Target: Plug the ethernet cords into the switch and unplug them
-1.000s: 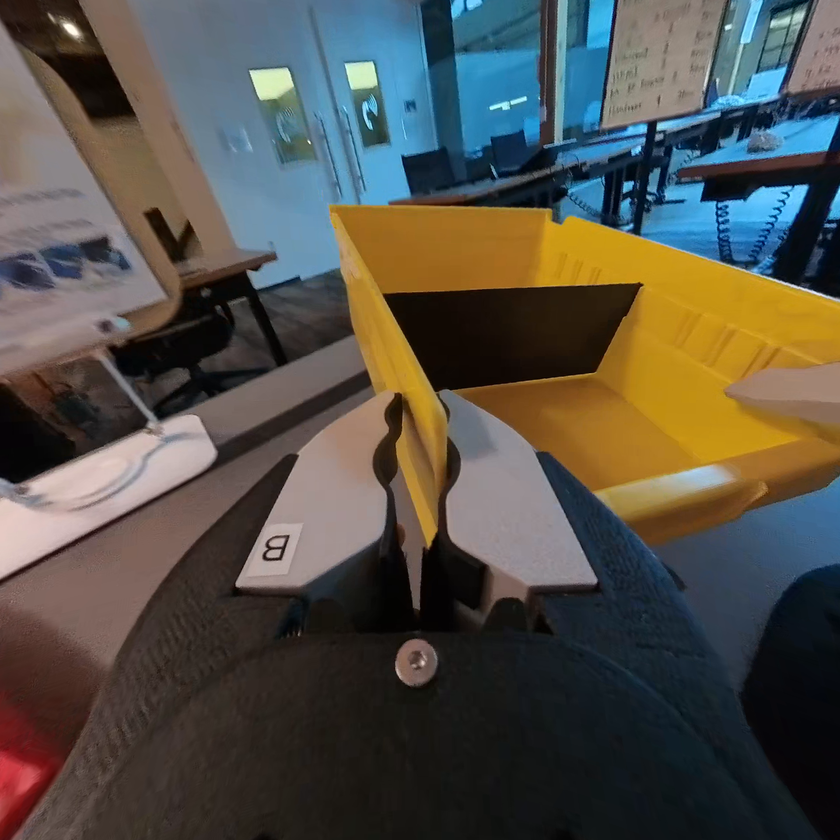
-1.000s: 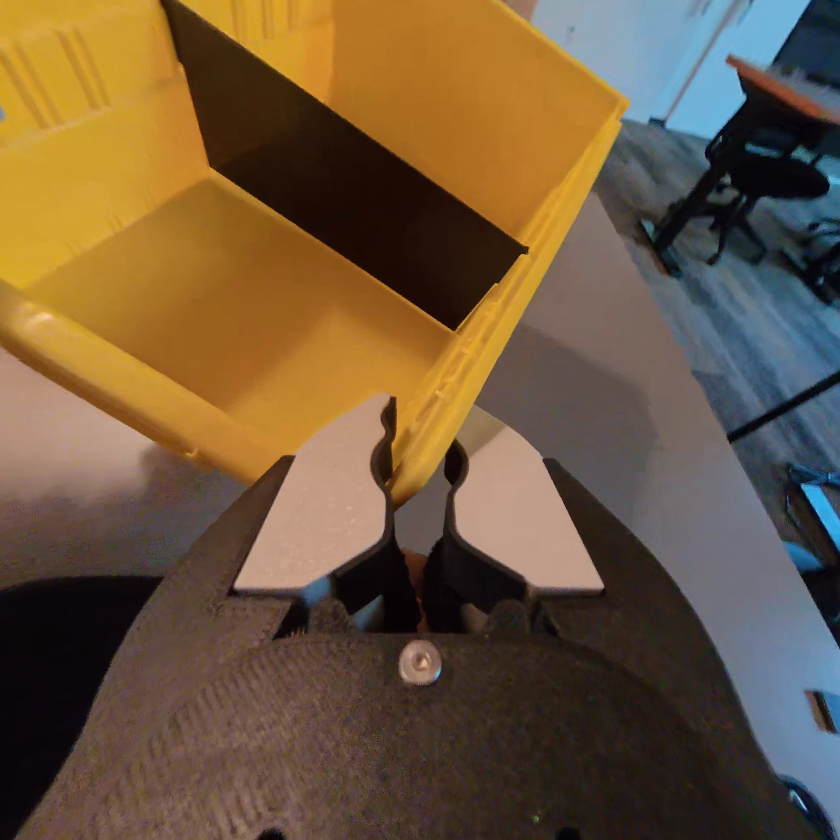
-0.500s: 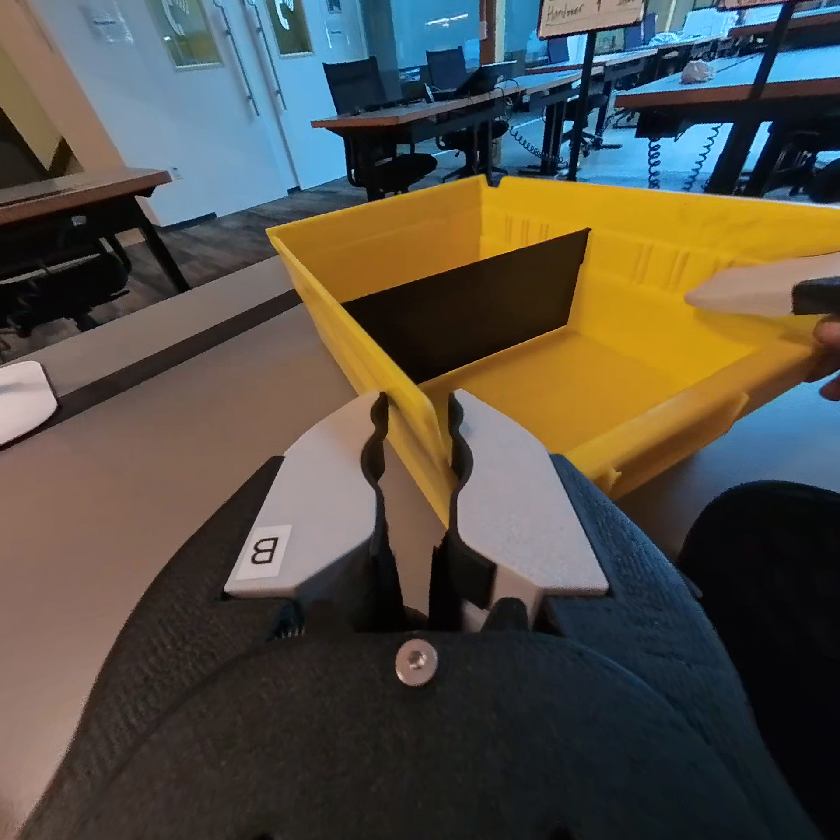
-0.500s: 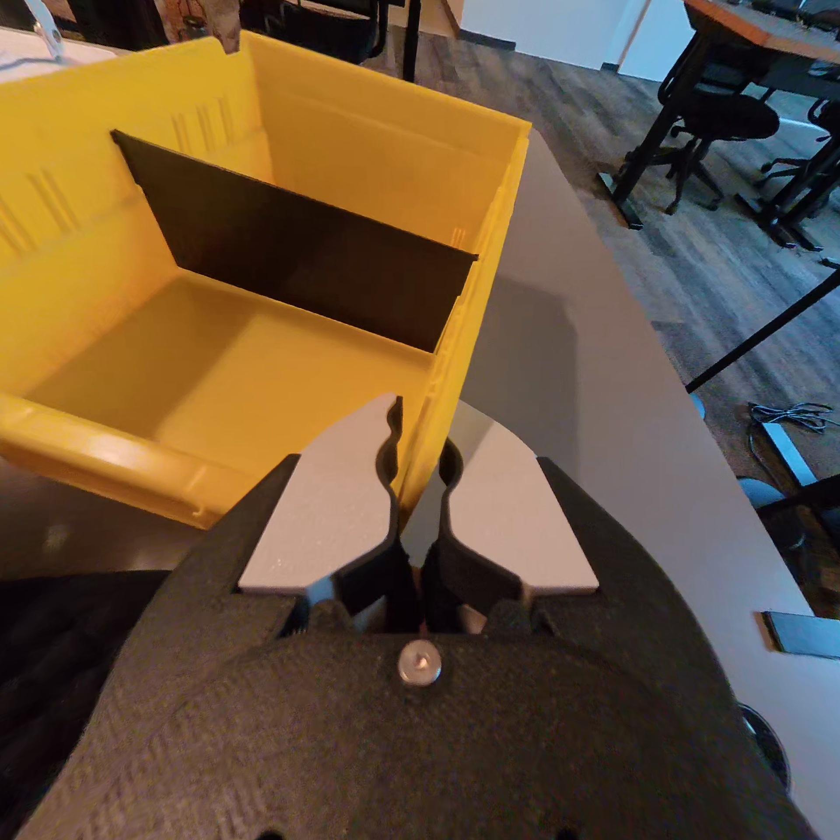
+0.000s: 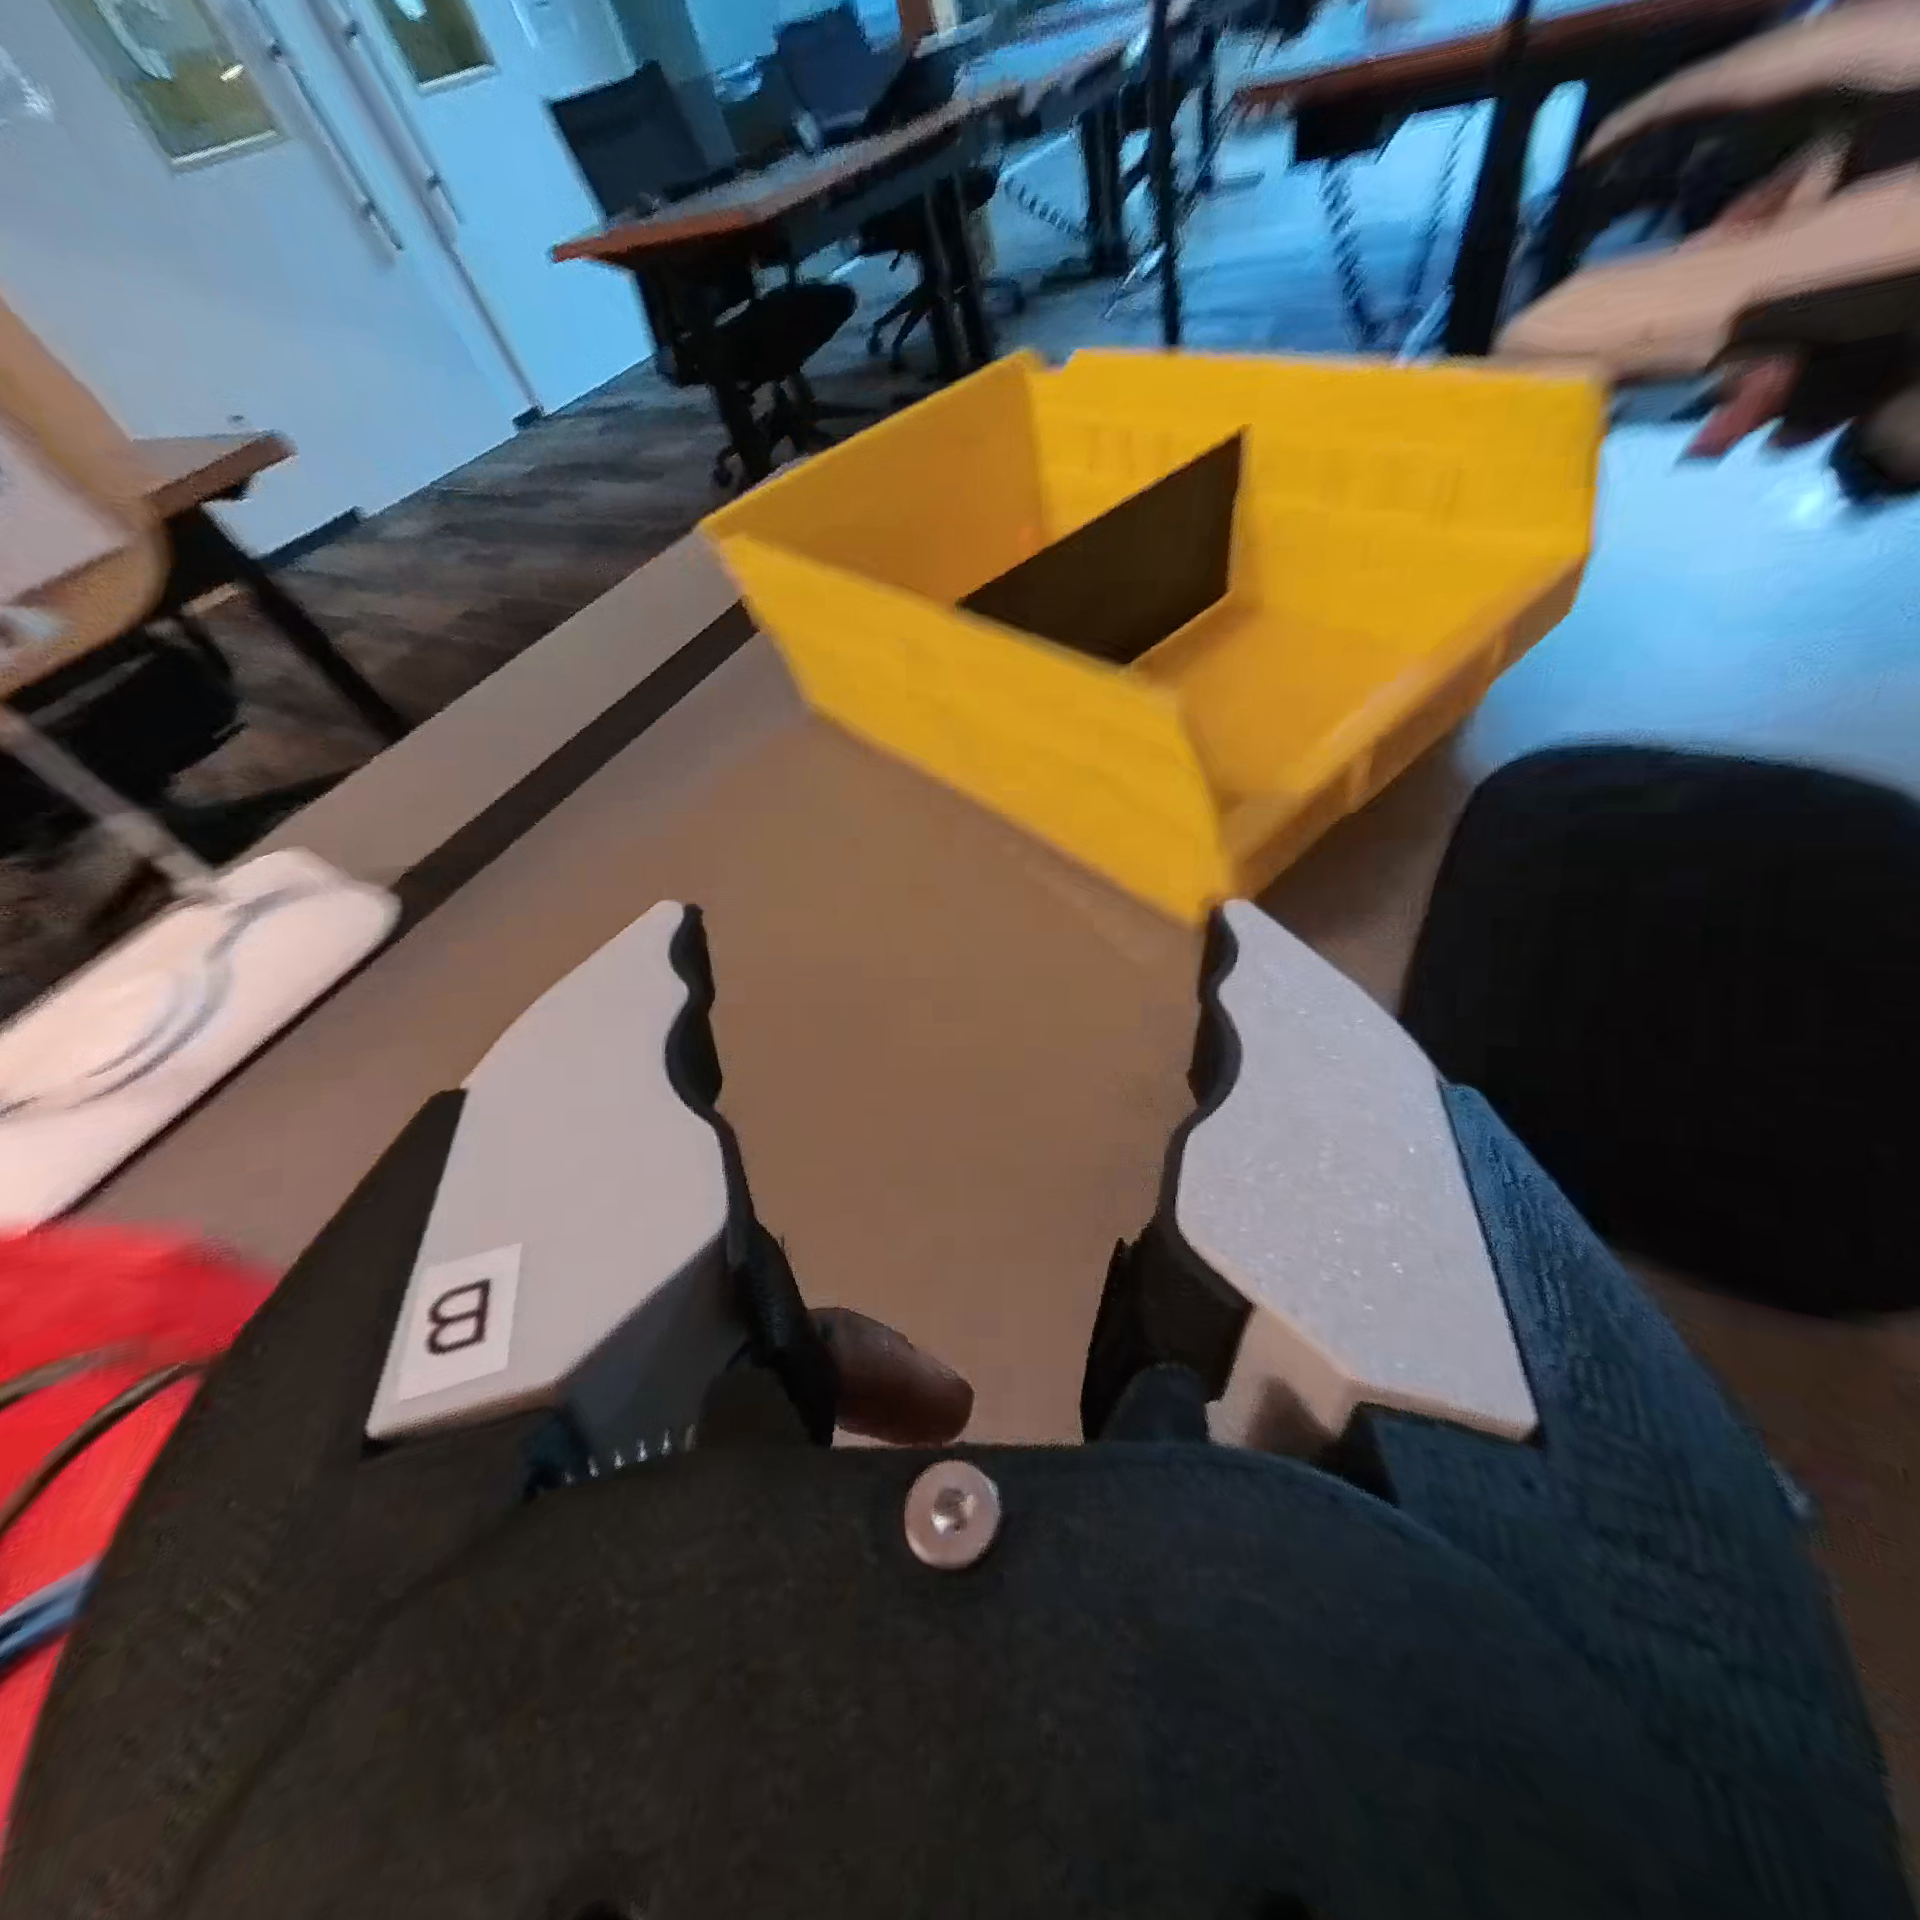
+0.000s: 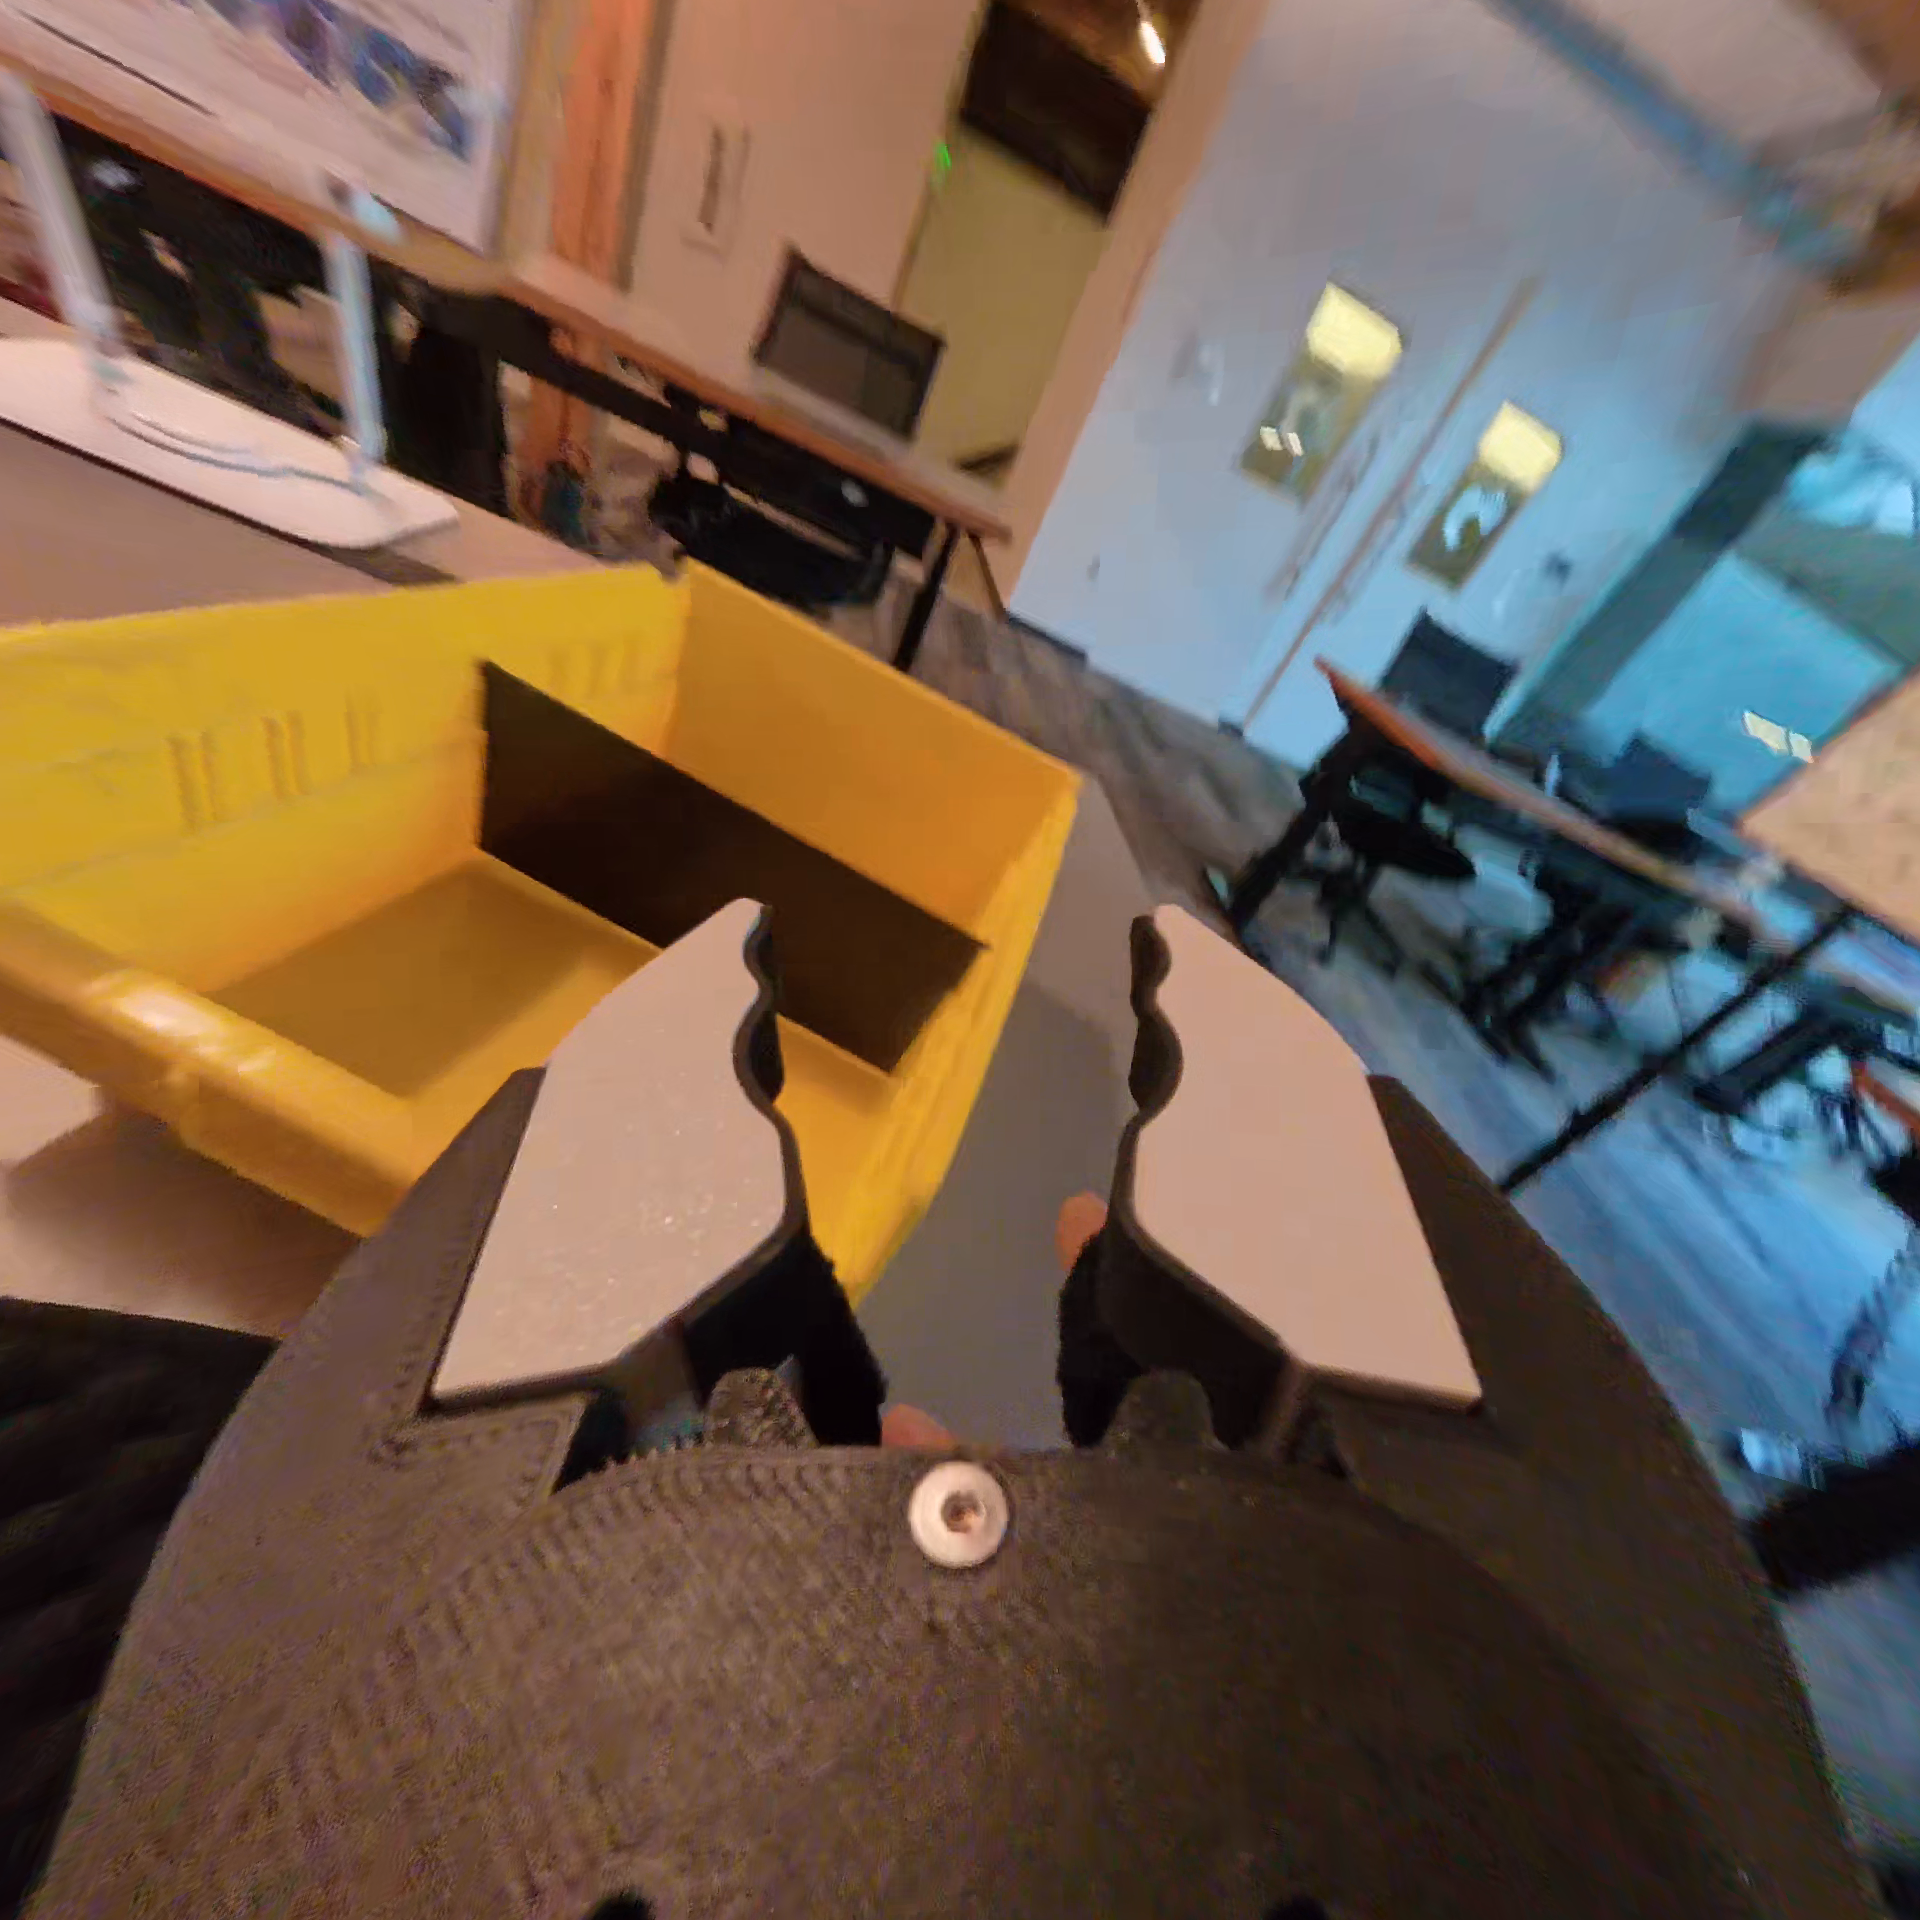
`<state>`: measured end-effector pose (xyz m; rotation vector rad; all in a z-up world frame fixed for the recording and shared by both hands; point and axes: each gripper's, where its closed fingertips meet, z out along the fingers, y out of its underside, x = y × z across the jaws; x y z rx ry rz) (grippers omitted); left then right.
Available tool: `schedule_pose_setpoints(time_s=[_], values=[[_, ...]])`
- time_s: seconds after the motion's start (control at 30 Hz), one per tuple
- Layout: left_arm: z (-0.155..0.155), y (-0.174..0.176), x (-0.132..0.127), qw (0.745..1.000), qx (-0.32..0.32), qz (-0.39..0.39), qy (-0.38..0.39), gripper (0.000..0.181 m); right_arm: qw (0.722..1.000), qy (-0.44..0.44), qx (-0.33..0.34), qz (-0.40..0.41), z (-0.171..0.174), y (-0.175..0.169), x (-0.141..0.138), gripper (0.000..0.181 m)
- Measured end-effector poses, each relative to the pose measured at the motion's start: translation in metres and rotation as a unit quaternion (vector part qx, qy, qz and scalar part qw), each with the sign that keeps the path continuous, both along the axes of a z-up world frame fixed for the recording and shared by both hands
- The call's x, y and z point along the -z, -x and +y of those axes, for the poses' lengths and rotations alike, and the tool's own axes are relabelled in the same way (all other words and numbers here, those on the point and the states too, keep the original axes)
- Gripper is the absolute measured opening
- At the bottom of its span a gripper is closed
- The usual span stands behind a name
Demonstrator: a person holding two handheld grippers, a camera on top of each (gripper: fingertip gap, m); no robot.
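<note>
A yellow plastic bin (image 5: pixel 997 717) with a black divider (image 5: pixel 1122 582) stands on the grey table; it also shows in the right wrist view (image 6: pixel 312 831). My left gripper (image 5: pixel 951 925) is open and empty, drawn back from the bin's near corner. My right gripper (image 6: pixel 951 925) is open and empty, beside the bin's right wall and apart from it. No ethernet cords or switch are in view. The near compartment of the bin looks empty.
A white stand base (image 5: pixel 156 997) lies on the table (image 5: pixel 904 997) at the left, also in the right wrist view (image 6: pixel 239 468). A red patch (image 5: pixel 94 1340) is at lower left. A black rounded shape (image 5: pixel 1683 1018) sits at right. Desks and office chairs (image 6: pixel 1558 831) stand beyond the table edge.
Both grippers let go of the bin's side walls and opened. Both pulled back and away, and the bin now stands on the table on its own.
</note>
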<state>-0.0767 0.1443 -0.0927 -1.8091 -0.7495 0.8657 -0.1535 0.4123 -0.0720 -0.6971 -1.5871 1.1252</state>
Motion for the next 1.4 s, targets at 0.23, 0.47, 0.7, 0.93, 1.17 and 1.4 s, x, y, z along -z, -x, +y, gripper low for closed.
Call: schedule_pose_setpoints(time_s=[0.23,0.47,0.7,0.93,1.17,1.4], values=[[-0.172,-0.046,0.027,0.969,-0.173,-0.049,0.171,0.075,0.962,-0.078,-0.255,-0.06,-0.102,-0.049,0.005,0.05],[-0.239,-0.046,0.08,0.91,-0.204,-0.153,0.327,0.074,0.881,-0.339,-0.272,-0.185,-0.127,-0.043,0.087,0.057],[-0.276,-0.033,0.093,0.879,-0.231,-0.167,0.381,0.055,0.831,-0.472,-0.2,-0.216,-0.111,-0.026,0.121,0.031],[-0.329,-0.07,0.092,0.852,-0.249,-0.149,0.436,0.045,0.846,-0.46,-0.158,-0.219,-0.083,-0.014,0.12,0.033],[-0.364,-0.125,0.091,0.831,-0.27,-0.167,0.456,0.041,0.842,-0.472,-0.135,-0.221,-0.048,-0.011,0.119,0.033],[-0.387,-0.175,0.091,0.817,-0.317,-0.186,0.445,0.041,0.836,-0.488,-0.109,-0.227,-0.013,-0.015,0.119,0.034]])
